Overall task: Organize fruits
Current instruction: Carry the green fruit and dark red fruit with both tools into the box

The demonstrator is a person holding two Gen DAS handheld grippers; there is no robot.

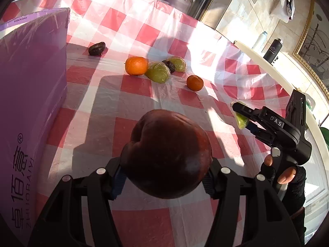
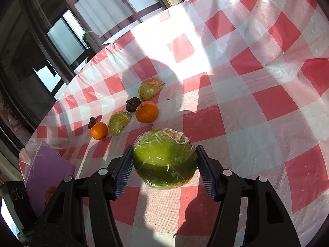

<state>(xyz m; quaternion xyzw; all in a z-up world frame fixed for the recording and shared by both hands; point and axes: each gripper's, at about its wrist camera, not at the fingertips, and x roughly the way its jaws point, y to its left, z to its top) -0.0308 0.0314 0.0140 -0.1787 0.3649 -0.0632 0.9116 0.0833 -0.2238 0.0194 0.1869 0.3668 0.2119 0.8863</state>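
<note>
My left gripper is shut on a dark red apple, held above the checked tablecloth. My right gripper is shut on a green fruit wrapped in clear film; it also shows in the left wrist view at the right. On the table lie two oranges, two film-wrapped green fruits and two dark wrinkled fruits. The same group shows in the right wrist view, with the larger orange nearest.
A large purple box stands at the left and shows small in the right wrist view. Two bottles stand on a ledge beyond the round table's far right edge. Windows lie behind the table.
</note>
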